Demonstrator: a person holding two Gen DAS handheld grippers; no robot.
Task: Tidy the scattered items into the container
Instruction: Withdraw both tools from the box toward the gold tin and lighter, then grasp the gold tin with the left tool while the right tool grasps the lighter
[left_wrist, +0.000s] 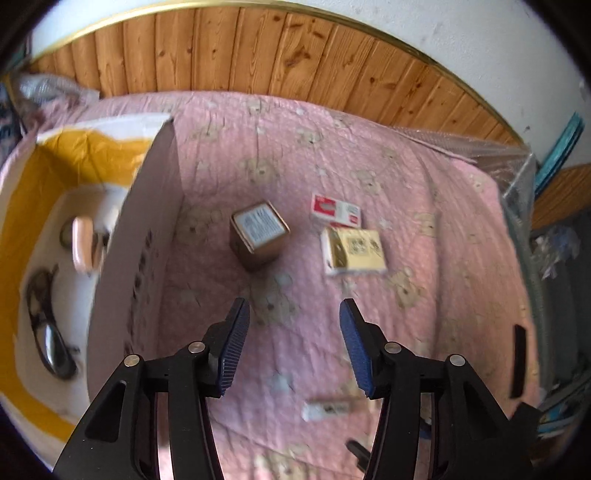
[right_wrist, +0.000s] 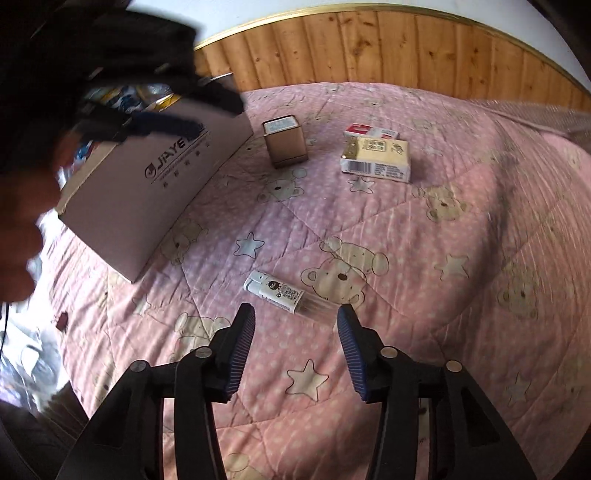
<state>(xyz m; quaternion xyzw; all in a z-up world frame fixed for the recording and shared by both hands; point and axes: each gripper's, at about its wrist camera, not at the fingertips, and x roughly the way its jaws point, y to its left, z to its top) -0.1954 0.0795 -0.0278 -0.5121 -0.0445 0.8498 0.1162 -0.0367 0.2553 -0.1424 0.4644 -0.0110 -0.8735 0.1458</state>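
"JIAYE" lettering on pink box (right_wrist: 155, 184)

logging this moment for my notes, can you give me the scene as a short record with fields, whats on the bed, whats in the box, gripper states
surface: pink bear-print quilt
container: open cardboard box, left side of the bed
inside box: glasses, pink item
still out: brown cube box, cream pack, red-and-white pack, lighter
left hand-held gripper: open, empty
right hand-held gripper: open, just short of the lighter
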